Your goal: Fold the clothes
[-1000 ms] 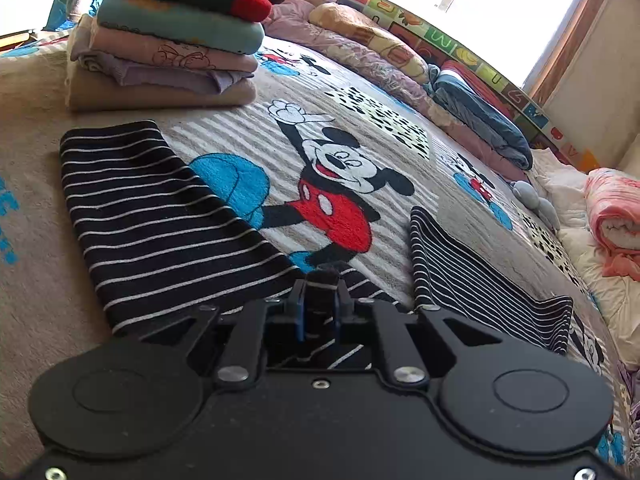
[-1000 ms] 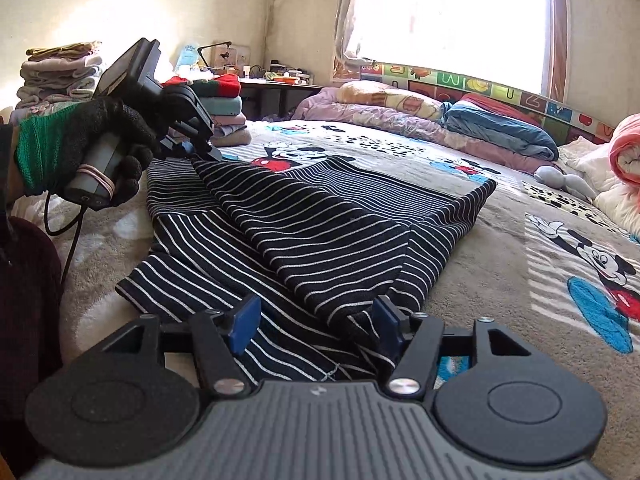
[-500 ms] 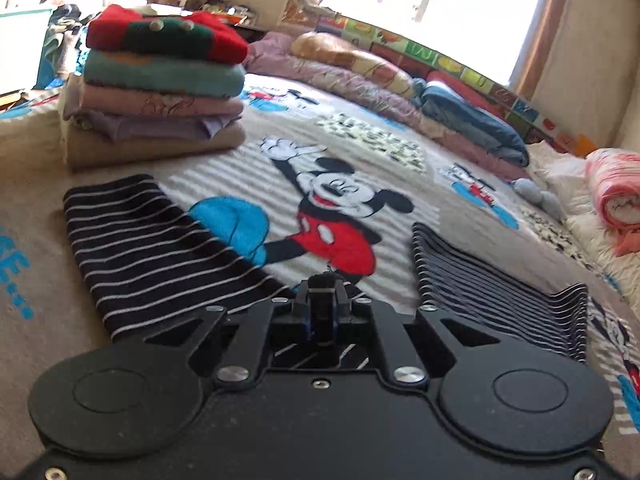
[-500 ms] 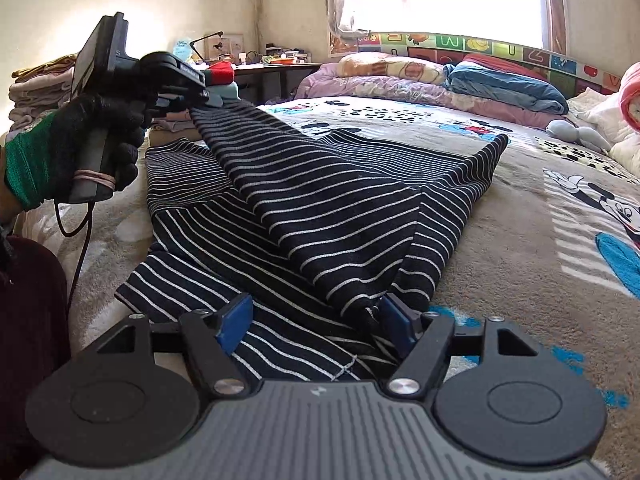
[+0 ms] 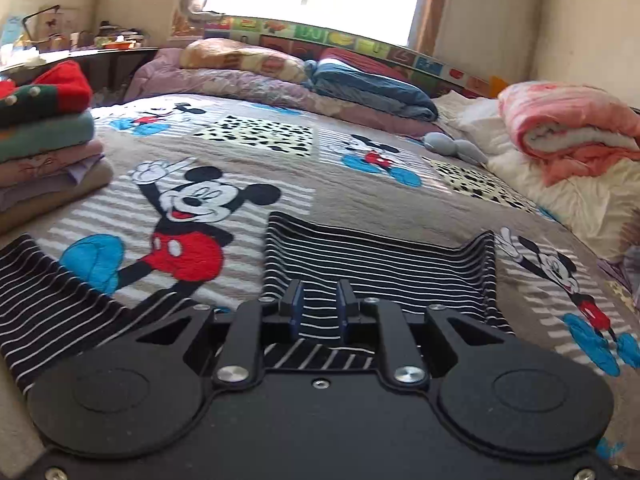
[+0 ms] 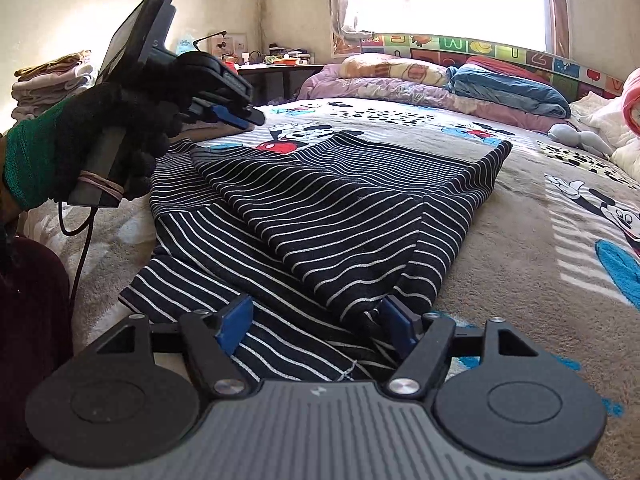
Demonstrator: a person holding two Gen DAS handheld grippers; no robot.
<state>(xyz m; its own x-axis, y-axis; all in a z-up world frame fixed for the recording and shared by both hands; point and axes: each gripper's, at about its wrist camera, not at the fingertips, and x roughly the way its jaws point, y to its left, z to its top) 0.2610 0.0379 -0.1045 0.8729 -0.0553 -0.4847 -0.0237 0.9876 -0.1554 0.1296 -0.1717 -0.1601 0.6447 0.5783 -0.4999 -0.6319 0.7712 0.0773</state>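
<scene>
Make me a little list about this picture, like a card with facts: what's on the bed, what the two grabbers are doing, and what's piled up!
Place: bed with a cartoon mouse blanket
Being folded: striped shirt, dark with thin white lines, partly folded over itself
Left gripper: open, above the shirt, holding nothing
Right gripper: open, low at the shirt's near edge
Hand: gloved hand holds the left gripper
Pile: folded clothes stacked on the bed, red and green one on top
Far side: rolled pink blanket
</scene>
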